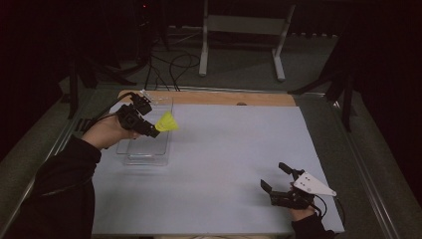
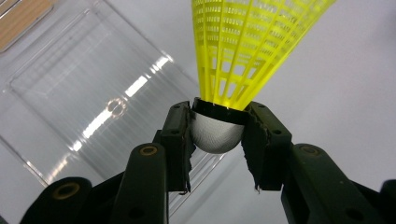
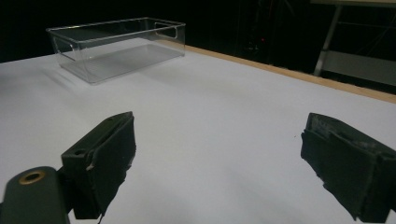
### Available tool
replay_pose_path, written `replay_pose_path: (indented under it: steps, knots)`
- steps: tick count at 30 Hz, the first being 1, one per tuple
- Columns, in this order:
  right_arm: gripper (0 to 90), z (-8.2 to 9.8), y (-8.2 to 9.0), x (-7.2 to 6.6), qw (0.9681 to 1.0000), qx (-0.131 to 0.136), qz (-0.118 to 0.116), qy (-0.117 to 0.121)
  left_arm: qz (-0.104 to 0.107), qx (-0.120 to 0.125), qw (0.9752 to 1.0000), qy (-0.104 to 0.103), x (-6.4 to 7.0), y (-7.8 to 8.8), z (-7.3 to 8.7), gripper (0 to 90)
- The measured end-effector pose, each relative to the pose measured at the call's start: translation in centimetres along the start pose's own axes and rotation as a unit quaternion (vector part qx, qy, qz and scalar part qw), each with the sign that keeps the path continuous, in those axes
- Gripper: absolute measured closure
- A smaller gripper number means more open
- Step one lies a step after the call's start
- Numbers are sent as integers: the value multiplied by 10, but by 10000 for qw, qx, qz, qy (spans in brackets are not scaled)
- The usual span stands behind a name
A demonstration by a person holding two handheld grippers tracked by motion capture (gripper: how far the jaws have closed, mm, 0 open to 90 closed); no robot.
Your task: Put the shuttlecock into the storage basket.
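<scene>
A yellow shuttlecock [image 1: 167, 122] with a white rounded cork [image 2: 215, 133] is clamped by its cork between the jaws of my left gripper [image 1: 152, 130], its skirt pointing away from the hand. In the high view that gripper hovers over the right rim of a clear plastic bin [image 1: 145, 144] at the table's left. The left gripper view looks down past the shuttlecock [image 2: 252, 46] onto the bin [image 2: 93, 88]. My right gripper [image 1: 276, 178] rests near the front right of the table, jaws wide apart with nothing between them [image 3: 217, 158]. The bin [image 3: 116, 44] stands far off in that view.
A pale blue mat [image 1: 224, 149] covers the table, with a wooden strip [image 1: 224, 97] along its far edge. Beyond the table stand a white frame [image 1: 241, 35] and cables on the floor. Dark stands flank both sides.
</scene>
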State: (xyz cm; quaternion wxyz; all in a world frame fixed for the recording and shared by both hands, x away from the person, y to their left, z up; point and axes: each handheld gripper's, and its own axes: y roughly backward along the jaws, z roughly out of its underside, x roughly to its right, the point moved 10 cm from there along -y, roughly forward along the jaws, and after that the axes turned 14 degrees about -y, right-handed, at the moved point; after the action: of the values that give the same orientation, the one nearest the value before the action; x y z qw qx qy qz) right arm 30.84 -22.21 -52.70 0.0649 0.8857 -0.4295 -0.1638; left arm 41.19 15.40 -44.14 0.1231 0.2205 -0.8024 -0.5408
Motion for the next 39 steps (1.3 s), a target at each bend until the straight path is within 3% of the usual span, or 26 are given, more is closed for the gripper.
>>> replay_pose_path:
  steps: [17,25,34,39]
  knots:
    - [101,1,-1,-1,10000,-15,4,-7,-296,-63,9985,462,-20,10,38,639]
    - [101,1,-1,0,10000,-28,8,-10,-332,-42,9971,677,-25,13,56,639]
    - [101,1,-2,-1,10000,-32,4,-13,-489,-35,9938,998,-30,15,71,639]
    - [101,1,-2,-1,10000,-33,4,-16,-627,-11,9924,1055,-30,14,75,638]
